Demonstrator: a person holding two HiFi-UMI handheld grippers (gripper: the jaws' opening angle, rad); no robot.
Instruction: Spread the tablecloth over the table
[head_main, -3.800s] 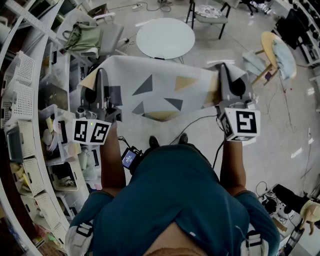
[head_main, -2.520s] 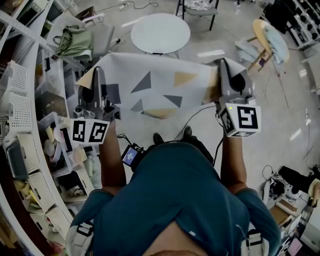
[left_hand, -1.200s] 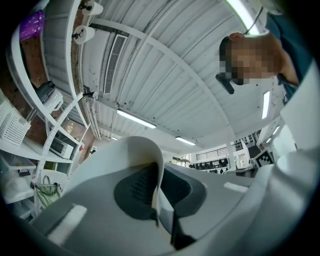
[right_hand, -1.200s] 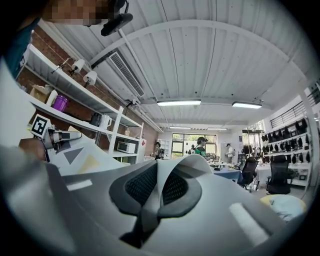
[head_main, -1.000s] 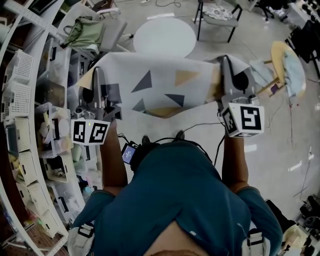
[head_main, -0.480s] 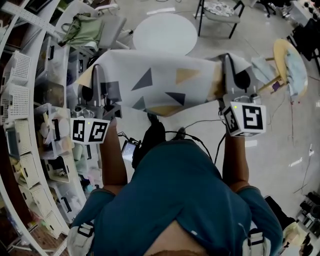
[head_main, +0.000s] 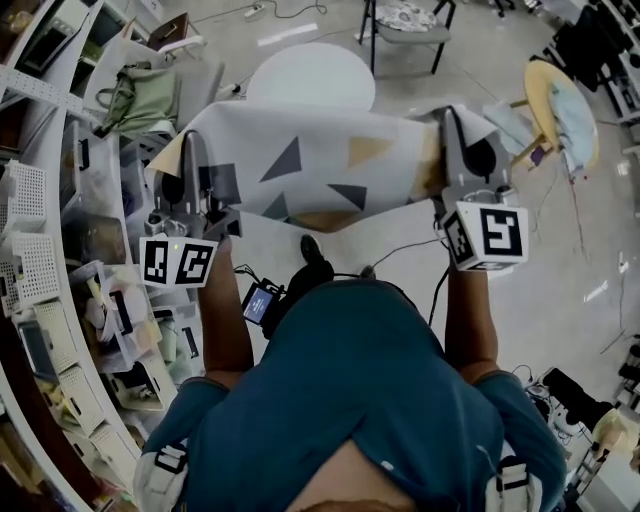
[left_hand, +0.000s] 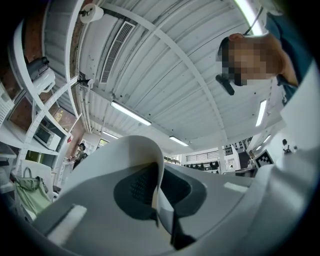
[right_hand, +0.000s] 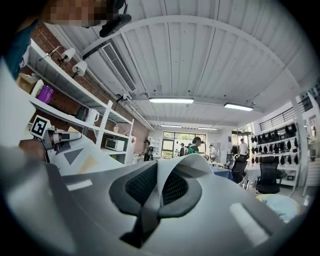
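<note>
Tablecloth hangs mid-frame, below the table; my left gripper and right gripper each clamp a corner.

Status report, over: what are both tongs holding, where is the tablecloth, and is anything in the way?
Left tongs and right tongs each shut on the tablecloth edge. Cloth stretched in air, not yet on round table. Nothing seen blocking.

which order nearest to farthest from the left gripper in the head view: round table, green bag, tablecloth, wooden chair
1. tablecloth, held by the left gripper
2. green bag, just left
3. round table, ahead
4. wooden chair, far right
</note>
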